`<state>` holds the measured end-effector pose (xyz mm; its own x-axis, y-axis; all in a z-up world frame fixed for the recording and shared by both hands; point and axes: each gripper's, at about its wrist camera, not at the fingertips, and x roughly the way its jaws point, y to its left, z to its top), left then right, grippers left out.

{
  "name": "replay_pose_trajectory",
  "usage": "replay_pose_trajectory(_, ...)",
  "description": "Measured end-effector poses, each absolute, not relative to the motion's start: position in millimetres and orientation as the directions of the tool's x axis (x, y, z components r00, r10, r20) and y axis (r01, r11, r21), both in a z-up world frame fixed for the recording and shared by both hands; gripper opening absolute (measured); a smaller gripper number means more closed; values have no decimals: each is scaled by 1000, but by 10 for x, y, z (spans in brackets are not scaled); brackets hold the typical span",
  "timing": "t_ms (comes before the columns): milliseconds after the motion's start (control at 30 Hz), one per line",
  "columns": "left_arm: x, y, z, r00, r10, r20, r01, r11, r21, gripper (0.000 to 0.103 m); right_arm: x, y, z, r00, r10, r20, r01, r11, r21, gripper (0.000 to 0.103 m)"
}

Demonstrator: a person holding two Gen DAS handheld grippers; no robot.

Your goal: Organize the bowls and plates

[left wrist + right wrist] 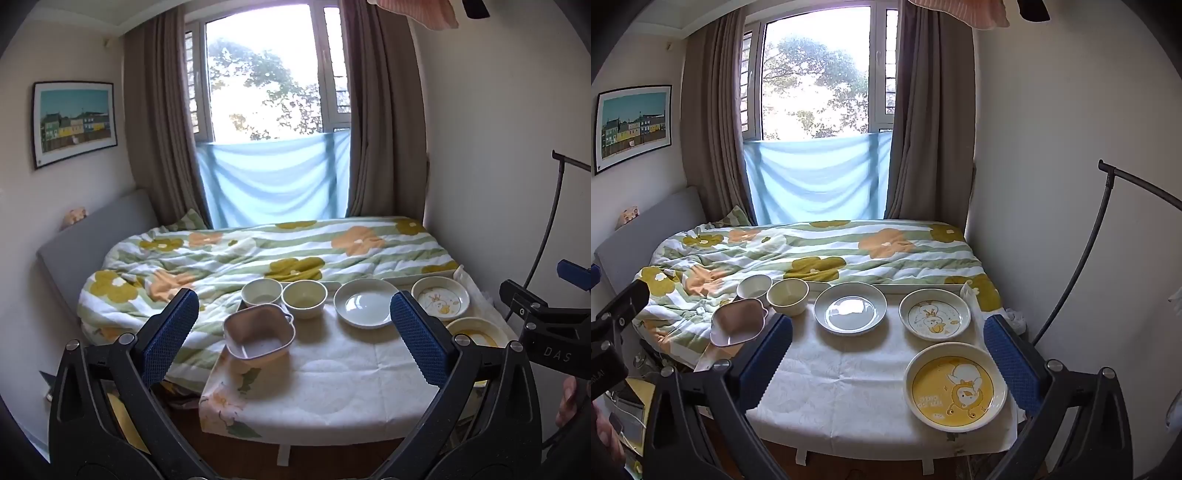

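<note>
Both hand-held grippers are hovering over the near edge of the counter (849,387), which is wearing a white cloth with a flower print along its edges. The left hand-held gripper (294,332) is standing wide, blue pads spread, nothing between them. The right hand-held gripper (888,354) is also standing wide and holding nothing (its body is showing at the right edge of the left wrist view).

Dishes are sitting in a loose row along the far side of the counter. From the left: a pink square bowl (738,322) is perching at the left corner, tilted, partly over the edge toward the bed. Behind it a white bowl (754,286) and a cream bowl (788,296) are standing upright, just beside each other. Right of them a plain white plate (850,308) is lying flat, apart from the bowls. Further right a white plate with a duck drawing (934,314) is lying near the far right corner. Nearer the camera, a yellow plate with a duck drawing (955,387) is lying at the right side, just beside the right pad of the right hand-held gripper in that view.

Behind the counter a bed with a flowered quilt (258,251) is stretching to the window (262,74), with brown curtains (159,122) hanging on both sides.
</note>
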<state>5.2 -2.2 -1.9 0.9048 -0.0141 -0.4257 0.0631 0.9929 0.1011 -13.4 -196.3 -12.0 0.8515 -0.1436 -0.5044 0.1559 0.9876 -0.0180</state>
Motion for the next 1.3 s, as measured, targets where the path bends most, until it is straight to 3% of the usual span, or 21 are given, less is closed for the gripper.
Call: replay_pose_trajectory(1300,52,4,-28,915,25,-404,12,996,88,103,-144,-1938,-121,854,-135,-503,151,989,-10,103)
